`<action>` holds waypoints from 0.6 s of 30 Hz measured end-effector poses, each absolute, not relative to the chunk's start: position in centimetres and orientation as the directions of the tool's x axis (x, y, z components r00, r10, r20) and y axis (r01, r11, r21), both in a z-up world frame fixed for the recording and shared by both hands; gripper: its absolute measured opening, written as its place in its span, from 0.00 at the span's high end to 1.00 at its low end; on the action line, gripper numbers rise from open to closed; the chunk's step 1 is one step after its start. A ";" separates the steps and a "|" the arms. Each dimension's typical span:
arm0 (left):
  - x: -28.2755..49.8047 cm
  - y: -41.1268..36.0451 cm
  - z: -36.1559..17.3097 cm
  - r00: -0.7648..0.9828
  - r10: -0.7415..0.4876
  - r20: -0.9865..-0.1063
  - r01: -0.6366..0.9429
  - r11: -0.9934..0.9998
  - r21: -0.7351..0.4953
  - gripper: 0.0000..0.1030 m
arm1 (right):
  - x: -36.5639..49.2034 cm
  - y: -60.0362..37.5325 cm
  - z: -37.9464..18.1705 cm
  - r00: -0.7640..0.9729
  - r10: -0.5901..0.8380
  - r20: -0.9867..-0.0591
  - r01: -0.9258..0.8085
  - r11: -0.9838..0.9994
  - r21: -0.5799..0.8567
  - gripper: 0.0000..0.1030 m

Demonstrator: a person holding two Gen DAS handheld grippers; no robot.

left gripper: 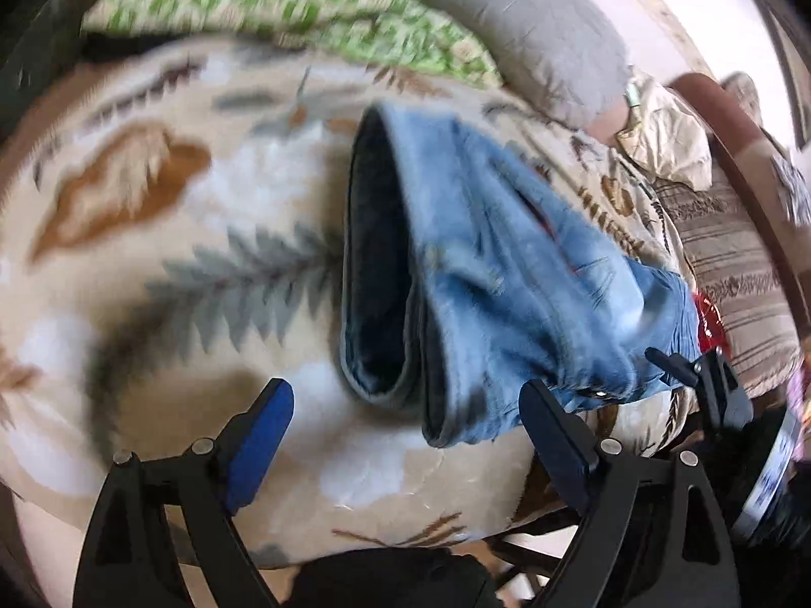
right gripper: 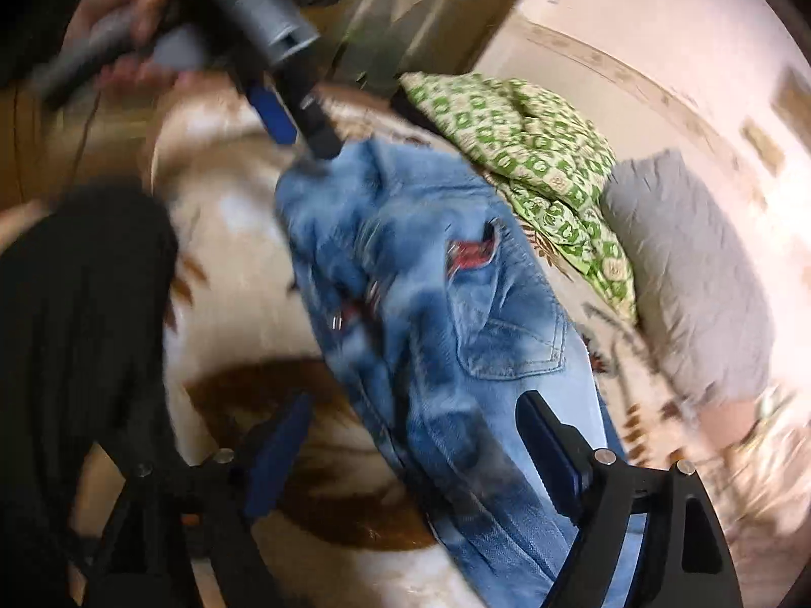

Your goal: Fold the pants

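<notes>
Jeans [left gripper: 486, 273] are bunched on the leaf-print blanket [left gripper: 203, 263], both tongs [left gripper: 405, 435] [right gripper: 415, 451] wide and empty; next I grab the waistband edge to fold.

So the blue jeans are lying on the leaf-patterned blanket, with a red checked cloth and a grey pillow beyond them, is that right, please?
Nearly. The cloth beyond the jeans is green checked, not red; the right wrist view shows it clearly. The rest holds: the jeans lie on the leaf-patterned blanket, with the grey pillow beyond them.
</notes>
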State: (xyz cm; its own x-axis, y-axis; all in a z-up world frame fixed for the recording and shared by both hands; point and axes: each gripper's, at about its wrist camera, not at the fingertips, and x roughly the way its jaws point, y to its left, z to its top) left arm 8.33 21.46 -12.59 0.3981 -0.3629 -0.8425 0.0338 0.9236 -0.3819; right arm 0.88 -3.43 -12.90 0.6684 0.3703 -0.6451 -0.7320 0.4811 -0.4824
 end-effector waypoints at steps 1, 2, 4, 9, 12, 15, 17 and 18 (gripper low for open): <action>8.5 21.2 -13.3 0.389 -0.377 -0.841 0.028 0.917 -0.398 0.12 | 0.8 -2.9 -13.6 0.671 0.359 -0.648 -0.731 0.463 -0.501 0.18; 8.8 20.8 -13.9 0.382 -0.390 -0.838 0.021 0.910 -0.414 0.12 | 1.1 -2.4 -14.0 0.679 0.353 -0.644 -0.725 0.463 -0.510 0.18; 9.4 20.2 -14.9 0.387 -0.413 -0.824 0.003 0.895 -0.447 0.12 | 1.5 -1.7 -14.5 0.701 0.336 -0.629 -0.704 0.471 -0.532 0.18; 10.4 19.5 -14.9 0.431 -0.450 -0.782 -0.003 0.866 -0.500 0.47 | 3.2 -0.1 -15.0 0.758 0.295 -0.582 -0.637 0.526 -0.563 0.25; 10.8 20.4 -15.5 0.421 -0.508 -0.752 -0.026 0.822 -0.569 0.64 | 4.7 0.6 -15.1 0.737 0.291 -0.610 -0.648 0.559 -0.517 0.59; 10.8 21.1 -14.0 0.453 -0.507 -0.733 0.010 0.825 -0.565 0.71 | 4.9 0.8 -14.9 0.731 0.298 -0.614 -0.649 0.581 -0.491 0.66; 11.1 21.6 -11.9 0.496 -0.514 -0.700 0.045 0.821 -0.570 0.77 | 4.9 0.7 -14.2 0.730 0.308 -0.610 -0.647 0.600 -0.471 0.67; 11.4 21.9 -10.6 0.516 -0.508 -0.689 0.064 0.825 -0.561 0.79 | 5.0 0.8 -13.7 0.730 0.314 -0.607 -0.644 0.613 -0.457 0.68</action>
State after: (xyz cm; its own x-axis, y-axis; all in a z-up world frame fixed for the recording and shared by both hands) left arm 11.37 21.86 -10.64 0.5164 -0.5083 -0.6892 0.0639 0.8254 -0.5609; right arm 5.01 0.78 -13.68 0.7297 0.3139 -0.6074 -0.6444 0.6128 -0.4574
